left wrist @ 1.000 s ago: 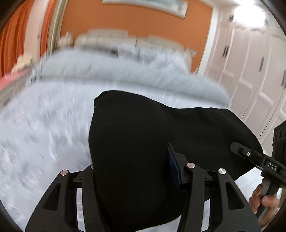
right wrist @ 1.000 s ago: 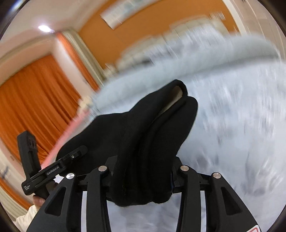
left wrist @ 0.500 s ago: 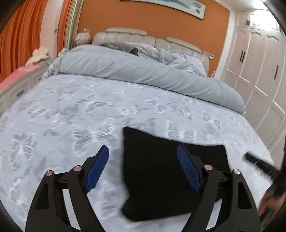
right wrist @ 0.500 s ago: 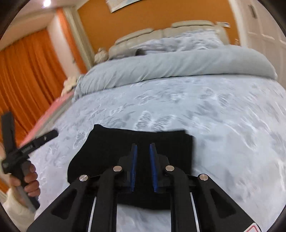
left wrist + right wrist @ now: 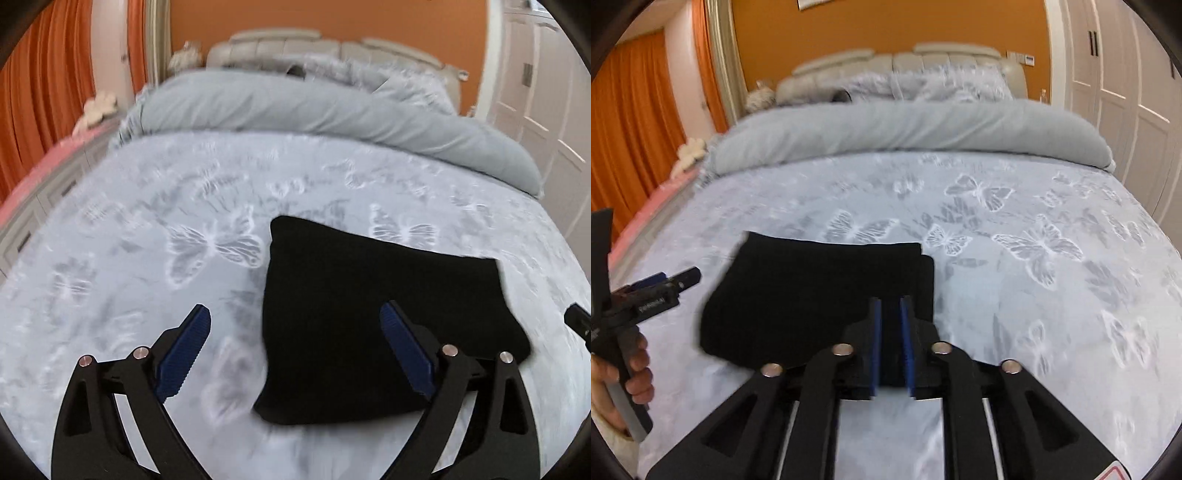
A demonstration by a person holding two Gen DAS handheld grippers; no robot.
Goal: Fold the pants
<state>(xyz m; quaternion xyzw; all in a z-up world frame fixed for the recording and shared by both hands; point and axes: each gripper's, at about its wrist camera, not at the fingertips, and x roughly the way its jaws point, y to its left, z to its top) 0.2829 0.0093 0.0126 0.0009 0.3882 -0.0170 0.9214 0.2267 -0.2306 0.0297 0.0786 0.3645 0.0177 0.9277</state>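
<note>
Left wrist view
- Left claw (image 5: 291, 332): I see its jaws spread wide and opening further, blue pads (image 5: 184, 350) well apart. Nothing is gripped; the left edge of the pants lies below the gap, not touched by either pad.
- Pants (image 5: 369, 314): black, folded into a compact, roughly square stack, lying flat on the bed (image 5: 147, 240), towards the near right part of the cover.
- Bed cover: pale grey-blue with a white butterfly print; a plain grey duvet (image 5: 332, 107) is rolled across the far end, in front of a padded headboard (image 5: 325, 48).
- Right claw: only a black tip of it shows at the right edge (image 5: 580, 325), just beside the pants.

Right wrist view
- Right claw (image 5: 891, 317): I see its jaws narrow but parting, a slim gap between the blue pads (image 5: 874, 339). The pants lie beneath; I cannot make out any cloth pinched between the pads.
- Pants (image 5: 820, 295): the same folded stack, flat on the bed (image 5: 1052, 258), layered edges showing at its far right corner.
- Left claw (image 5: 670, 286): at the left edge, held by a hand (image 5: 635, 369) on its grip, tip near the stack's left side.
- Room: orange curtains (image 5: 631, 122) on the left, white wardrobe doors (image 5: 1126, 74) on the right.
</note>
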